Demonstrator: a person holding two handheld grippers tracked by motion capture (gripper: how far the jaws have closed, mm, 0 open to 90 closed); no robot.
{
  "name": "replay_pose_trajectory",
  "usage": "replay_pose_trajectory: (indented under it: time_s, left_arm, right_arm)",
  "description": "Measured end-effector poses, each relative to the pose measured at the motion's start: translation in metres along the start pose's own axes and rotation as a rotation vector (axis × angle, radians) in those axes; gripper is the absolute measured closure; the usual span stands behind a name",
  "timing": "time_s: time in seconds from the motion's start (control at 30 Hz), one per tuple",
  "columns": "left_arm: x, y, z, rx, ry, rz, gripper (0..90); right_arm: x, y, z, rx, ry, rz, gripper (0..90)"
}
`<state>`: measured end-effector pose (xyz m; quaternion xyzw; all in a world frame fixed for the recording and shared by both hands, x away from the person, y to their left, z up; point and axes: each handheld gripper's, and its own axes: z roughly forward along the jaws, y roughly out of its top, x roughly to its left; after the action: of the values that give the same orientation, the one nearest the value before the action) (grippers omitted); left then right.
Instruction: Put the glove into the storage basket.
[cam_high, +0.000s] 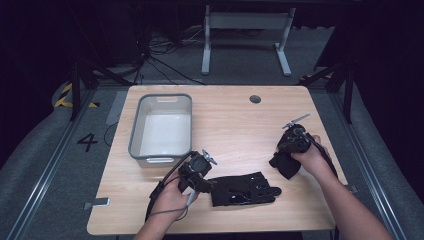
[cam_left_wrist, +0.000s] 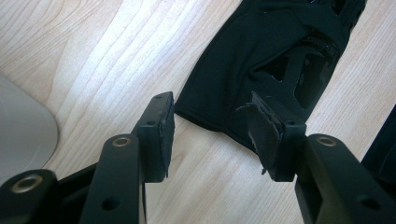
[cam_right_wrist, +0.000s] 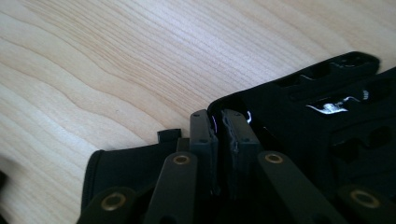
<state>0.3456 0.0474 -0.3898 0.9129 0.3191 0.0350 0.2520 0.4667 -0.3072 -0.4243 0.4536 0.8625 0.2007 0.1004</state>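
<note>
The left gripper (cam_left_wrist: 212, 135), jaws apart, hangs over one flat black cloth glove (cam_high: 242, 189) near the table's front edge, while the right gripper (cam_right_wrist: 219, 140), pinching another black glove (cam_high: 286, 164) near the right edge, could drop it if the thin cloth slips

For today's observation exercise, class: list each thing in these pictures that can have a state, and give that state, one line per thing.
Grey plastic bin: upright, empty.
Black glove near the left claw: lying flat on the table, not gripped.
Black glove at the right claw: bunched, pinched between the jaws.
Left claw: open, jaws either side of the glove's cuff edge.
Right claw: shut on its glove.
Wooden table: bare apart from the bin and gloves.
</note>
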Motion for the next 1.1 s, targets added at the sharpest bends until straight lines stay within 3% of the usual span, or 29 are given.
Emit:
replay_pose_trajectory:
  time_s: [0.1, 0.33, 0.5, 0.83, 1.1]
  left_arm:
    - [0.000, 0.001, 0.000, -0.003, -0.001, 0.001, 51.8]
    - [-0.004, 0.008, 0.001, -0.012, -0.007, 0.020, 51.9]
    - [-0.010, 0.015, 0.002, -0.035, -0.026, 0.033, 51.8]
    - [-0.023, 0.027, 0.001, -0.076, -0.079, 0.056, 50.9]
    - [-0.033, 0.035, 0.000, -0.110, -0.111, 0.045, 48.0]
  right_arm:
    - [0.000, -0.002, -0.010, -0.035, 0.000, 0.009, 83.3]
    - [0.004, -0.008, -0.051, -0.175, 0.000, 0.015, 83.3]
    - [0.015, -0.010, -0.073, -0.264, 0.023, 0.010, 83.2]
    - [0.065, -0.006, -0.091, -0.378, 0.101, -0.073, 83.1]
    - [0.105, 0.003, -0.083, -0.387, 0.154, -0.152, 83.0]
